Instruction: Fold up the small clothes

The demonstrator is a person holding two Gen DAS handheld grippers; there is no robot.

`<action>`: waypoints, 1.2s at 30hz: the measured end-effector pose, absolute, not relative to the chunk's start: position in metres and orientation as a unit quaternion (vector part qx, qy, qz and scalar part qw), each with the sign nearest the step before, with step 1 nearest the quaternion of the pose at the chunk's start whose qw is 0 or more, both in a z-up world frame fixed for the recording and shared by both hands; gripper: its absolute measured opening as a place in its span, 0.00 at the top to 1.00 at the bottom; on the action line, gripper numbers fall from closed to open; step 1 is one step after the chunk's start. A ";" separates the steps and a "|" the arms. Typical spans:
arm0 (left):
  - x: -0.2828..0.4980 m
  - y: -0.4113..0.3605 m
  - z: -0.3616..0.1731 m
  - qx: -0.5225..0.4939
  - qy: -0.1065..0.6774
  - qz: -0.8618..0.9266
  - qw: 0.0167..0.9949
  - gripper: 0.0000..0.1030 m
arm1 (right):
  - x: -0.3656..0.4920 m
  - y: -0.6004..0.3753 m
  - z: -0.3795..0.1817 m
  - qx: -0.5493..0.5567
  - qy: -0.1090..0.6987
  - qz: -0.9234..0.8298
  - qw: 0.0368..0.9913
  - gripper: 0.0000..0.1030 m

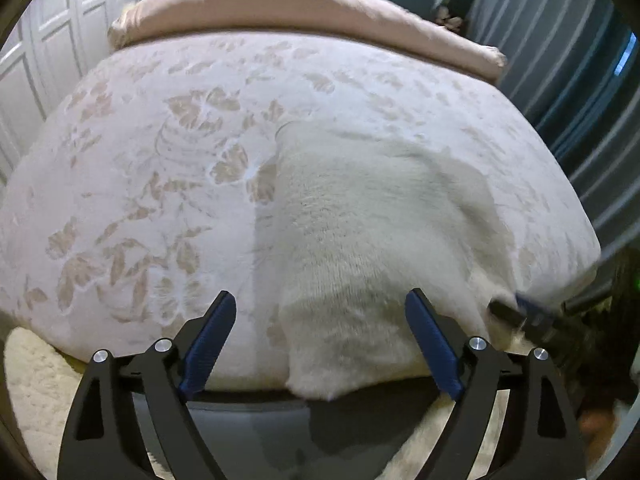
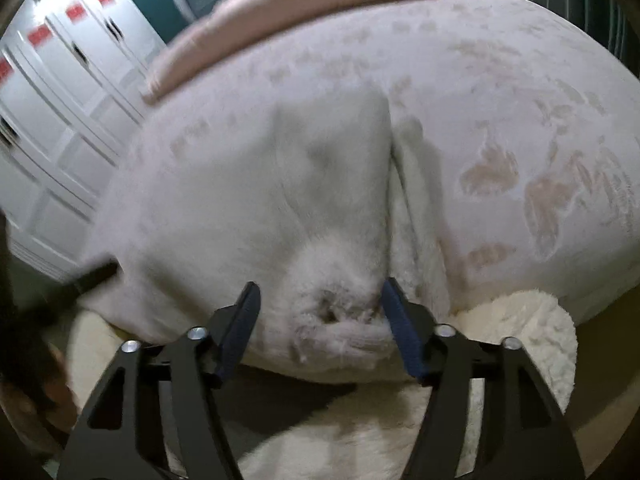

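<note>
- A white fuzzy garment (image 1: 360,240) lies on the floral bedspread (image 1: 140,200), its near end draped over the bed's front edge; what kind of garment is unclear.
- Its long axis runs from that edge toward the pink bolster (image 1: 280,4).
- The right gripper (image 2: 320,300) is nearer: jaws partly open around a bunched, tufted hem, pads seemingly not pressing.
- The left gripper (image 1: 322,310) is wide open and empty, just before the hanging corner.
- Motion blur hides the fold lines.
</note>
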State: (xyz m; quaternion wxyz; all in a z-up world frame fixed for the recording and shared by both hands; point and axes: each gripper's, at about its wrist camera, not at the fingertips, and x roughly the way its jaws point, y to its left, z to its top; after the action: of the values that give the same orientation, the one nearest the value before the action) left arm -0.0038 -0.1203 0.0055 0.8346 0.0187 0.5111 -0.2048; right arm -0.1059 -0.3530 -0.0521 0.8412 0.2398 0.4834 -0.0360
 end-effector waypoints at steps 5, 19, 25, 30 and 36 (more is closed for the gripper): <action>-0.001 -0.136 0.002 0.030 0.511 -0.202 0.835 0.19 | -0.133 -0.374 -0.016 0.308 0.400 0.013 0.863 0.85; -0.004 -0.154 -0.046 0.091 0.543 -0.183 0.815 0.16 | -0.125 -0.397 -0.042 0.314 0.464 -0.046 0.827 0.71; -0.005 -0.155 -0.046 0.089 0.543 -0.178 0.815 0.16 | -0.073 -0.415 -0.038 0.305 0.441 -0.076 0.841 0.49; -0.004 -0.155 -0.047 0.090 0.544 -0.175 0.816 0.15 | -0.035 -0.404 -0.054 0.272 0.466 -0.070 0.839 0.88; -0.003 -0.155 -0.049 0.084 0.546 -0.176 0.815 0.14 | -0.052 -0.407 -0.008 0.257 0.386 -0.077 0.883 0.91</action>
State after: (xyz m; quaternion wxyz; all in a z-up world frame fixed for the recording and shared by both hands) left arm -0.0026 -0.1550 -0.0489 0.8149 0.0844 0.5457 -0.1764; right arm -0.0524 -0.4072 -0.0079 0.8825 0.2568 0.3863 -0.0772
